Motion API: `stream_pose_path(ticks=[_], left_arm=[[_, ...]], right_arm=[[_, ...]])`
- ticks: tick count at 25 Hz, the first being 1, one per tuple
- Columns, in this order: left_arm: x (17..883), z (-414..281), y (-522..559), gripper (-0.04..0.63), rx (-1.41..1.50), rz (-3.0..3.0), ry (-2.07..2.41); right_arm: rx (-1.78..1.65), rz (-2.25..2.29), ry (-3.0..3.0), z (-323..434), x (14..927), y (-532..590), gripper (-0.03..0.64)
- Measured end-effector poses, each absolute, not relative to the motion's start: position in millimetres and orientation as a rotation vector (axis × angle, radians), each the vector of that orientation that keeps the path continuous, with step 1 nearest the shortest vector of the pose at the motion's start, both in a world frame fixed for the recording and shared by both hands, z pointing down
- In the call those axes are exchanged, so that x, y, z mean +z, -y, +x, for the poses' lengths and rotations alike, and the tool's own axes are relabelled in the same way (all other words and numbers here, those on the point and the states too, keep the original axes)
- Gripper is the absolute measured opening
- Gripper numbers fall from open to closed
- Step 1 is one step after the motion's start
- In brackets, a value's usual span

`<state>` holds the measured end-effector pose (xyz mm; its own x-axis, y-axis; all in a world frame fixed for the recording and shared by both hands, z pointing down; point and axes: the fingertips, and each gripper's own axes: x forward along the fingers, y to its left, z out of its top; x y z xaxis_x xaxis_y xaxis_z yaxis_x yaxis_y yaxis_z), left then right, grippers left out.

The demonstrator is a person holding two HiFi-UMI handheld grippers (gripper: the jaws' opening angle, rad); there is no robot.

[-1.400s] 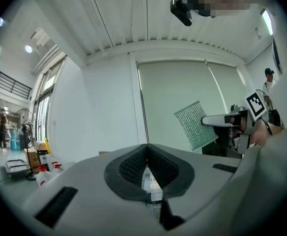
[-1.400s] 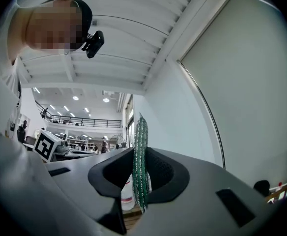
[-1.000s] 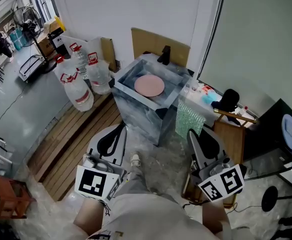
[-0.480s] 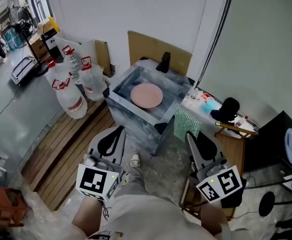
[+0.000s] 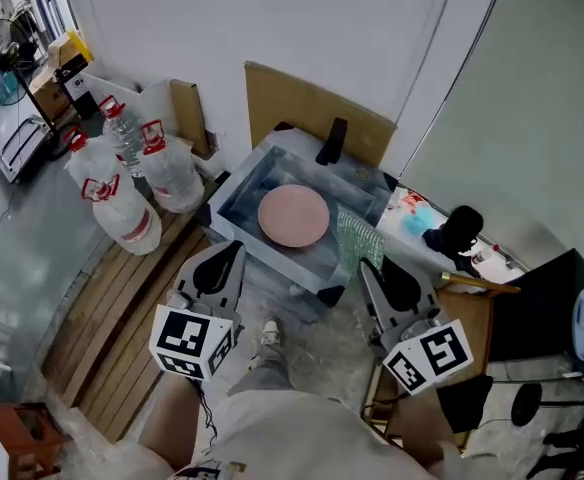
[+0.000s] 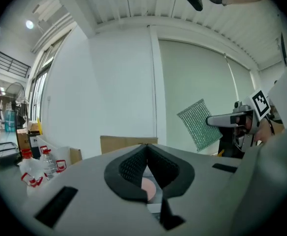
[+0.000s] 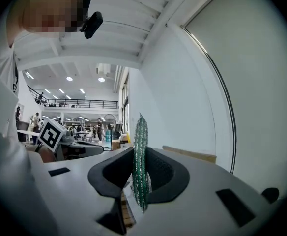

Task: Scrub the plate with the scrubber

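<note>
A round pink plate (image 5: 293,215) lies flat inside a grey marbled basin (image 5: 234,206) on the floor ahead. My left gripper (image 5: 234,249) is shut with nothing in it, its tips just short of the basin's near rim. Through the left gripper view's jaw gap a bit of the plate (image 6: 148,185) shows. My right gripper (image 5: 364,266) is shut on a green mesh scrubber (image 5: 358,236), which stands upright over the basin's right near corner. In the right gripper view the scrubber (image 7: 140,156) is pinched edge-on between the pads.
Several water jugs (image 5: 122,193) stand left of the basin beside wooden slats (image 5: 112,308). Cardboard (image 5: 312,108) leans on the wall behind it, with a black object (image 5: 332,140) on the back rim. A cluttered low table (image 5: 442,233) is at the right.
Both grippers have moved forward toward the basin. The scrubber went from beside the basin's right side to over its near right corner. Neither grip has changed.
</note>
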<state>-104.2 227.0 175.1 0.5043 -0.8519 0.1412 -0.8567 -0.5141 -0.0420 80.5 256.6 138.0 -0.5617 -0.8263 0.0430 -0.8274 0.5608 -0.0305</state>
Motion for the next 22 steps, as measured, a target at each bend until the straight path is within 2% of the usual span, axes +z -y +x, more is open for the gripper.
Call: stream_pose_path(ticks=[8, 16, 20, 22], left_arm=[[232.3, -128.4, -88.3, 0.018, 0.387, 2.633, 1.407], [307.0, -126.7, 7.2, 0.023, 0.521, 2.532, 1.233], [347.8, -120.3, 37.4, 0.090, 0.579, 2.477, 1.163], [369.0, -115.6, 46.8, 0.099, 0.610, 2.439, 1.138]], right_arm=[[0.166, 1.438, 2.651, 42.0, 180.3, -125.6, 0.101], [0.257, 1.445, 2.490, 28.3, 248.3, -24.6, 0.101], [0.313, 1.446, 2.429, 28.6, 288.5, 10.9, 0.101], [0.338, 1.433, 2.410, 28.1, 307.1, 22.3, 0.101]])
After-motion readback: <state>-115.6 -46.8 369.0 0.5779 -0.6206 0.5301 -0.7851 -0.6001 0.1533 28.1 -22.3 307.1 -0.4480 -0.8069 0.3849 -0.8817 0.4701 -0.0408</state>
